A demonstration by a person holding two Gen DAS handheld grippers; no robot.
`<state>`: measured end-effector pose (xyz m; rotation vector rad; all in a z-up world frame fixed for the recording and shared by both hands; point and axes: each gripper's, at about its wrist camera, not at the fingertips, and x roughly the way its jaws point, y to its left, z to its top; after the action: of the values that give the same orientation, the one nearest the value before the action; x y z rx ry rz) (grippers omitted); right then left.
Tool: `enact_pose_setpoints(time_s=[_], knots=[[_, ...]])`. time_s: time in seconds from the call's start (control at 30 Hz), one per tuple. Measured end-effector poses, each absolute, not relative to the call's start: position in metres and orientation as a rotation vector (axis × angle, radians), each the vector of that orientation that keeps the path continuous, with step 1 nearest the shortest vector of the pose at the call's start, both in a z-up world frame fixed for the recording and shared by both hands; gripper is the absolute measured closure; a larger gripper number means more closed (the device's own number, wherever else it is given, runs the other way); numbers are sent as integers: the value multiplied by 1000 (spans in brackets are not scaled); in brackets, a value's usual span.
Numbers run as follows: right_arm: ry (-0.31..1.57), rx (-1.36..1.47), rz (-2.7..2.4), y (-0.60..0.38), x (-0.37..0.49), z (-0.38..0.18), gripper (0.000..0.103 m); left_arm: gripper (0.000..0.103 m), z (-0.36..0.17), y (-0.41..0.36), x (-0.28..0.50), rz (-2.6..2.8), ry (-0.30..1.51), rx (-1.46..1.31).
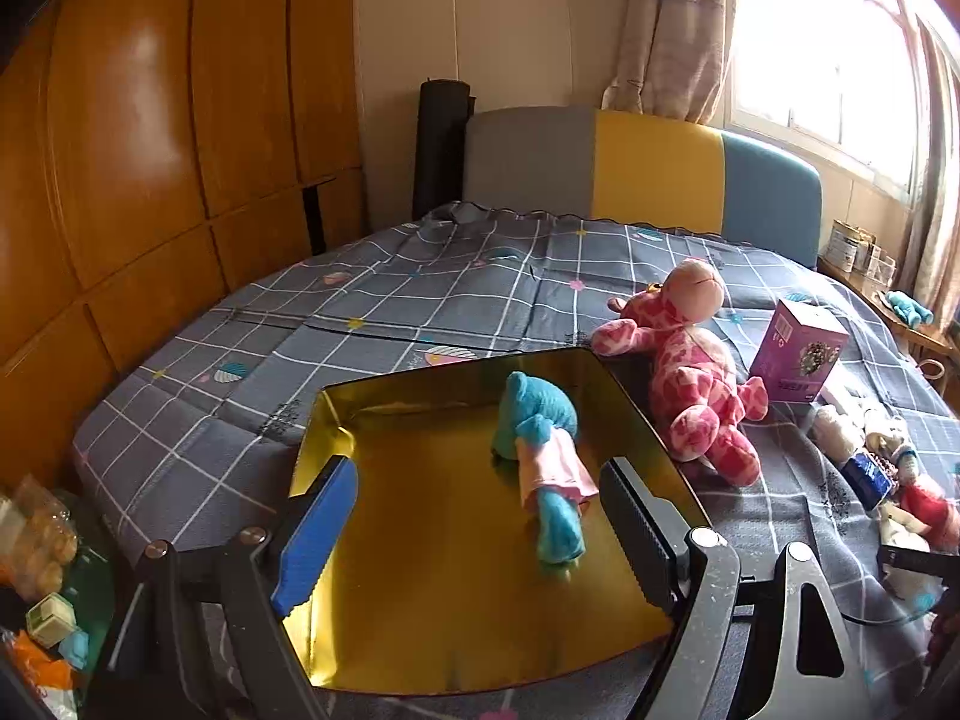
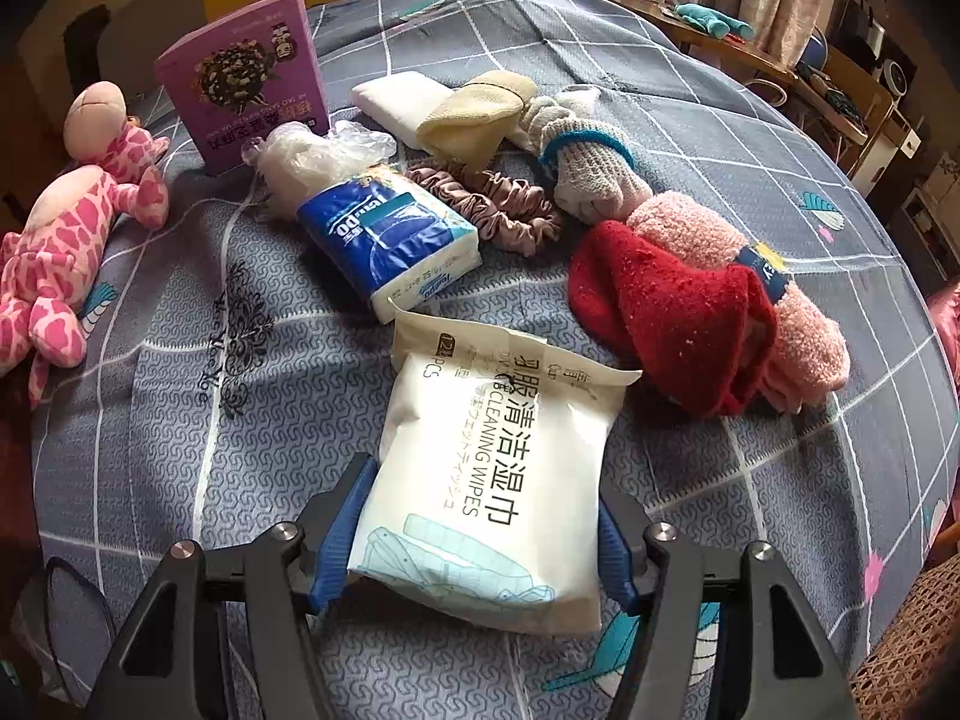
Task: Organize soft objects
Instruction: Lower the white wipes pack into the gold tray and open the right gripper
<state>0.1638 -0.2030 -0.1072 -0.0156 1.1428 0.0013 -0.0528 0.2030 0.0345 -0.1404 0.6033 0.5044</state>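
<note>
Left hand-held gripper [image 1: 474, 525]: jaws wide apart over the gold tray [image 1: 336, 420] on the bed [image 1: 420, 276]; nothing between the pads.
Blue plush [image 1: 540, 462]: lies in the tray beyond the open jaws, towards its right wall, apart from both pads.
Right hand-held gripper [image 2: 480, 546]: jaws stand either side of the wipes pack [image 2: 498, 480]; the left blue pad looks to be against the pack's edge, the right pad is at its other edge, but I cannot tell whether they are truly pressing.
Pink giraffe plush [image 1: 696, 384]: on the bed, touching the tray's right wall from outside.
Still loose on the bed: tissue pack [image 2: 390, 240], scrunchie [image 2: 510, 204], red sock [image 2: 672, 312], pink sock [image 2: 798, 324], grey sock [image 2: 594, 168], folded cloths [image 2: 480, 114], purple box [image 2: 240, 78].
Step in hand, as I judge it: one toy is in the tray; the wipes pack looks to be next.
Risk, slip: the pack is glossy film and soft; held only at its near end it may sag and slide out when lifted.
Risk, crowding: the tray is shallow, so a dropped pack may land on the plush or tip over the rim.
Risk, collision: both hands heading for the tray could knock each other or the giraffe.
</note>
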Motion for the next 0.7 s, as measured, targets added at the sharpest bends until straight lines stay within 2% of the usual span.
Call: enact_pose_setpoints(time_s=[0.43,0.7], knots=[[1058,-50,189,-161,121,-78,38,18,31,203,-61,504,615,-137],[929,-144,522,-71,104,-28,38,18,21,208,-63,496,644,-165]])
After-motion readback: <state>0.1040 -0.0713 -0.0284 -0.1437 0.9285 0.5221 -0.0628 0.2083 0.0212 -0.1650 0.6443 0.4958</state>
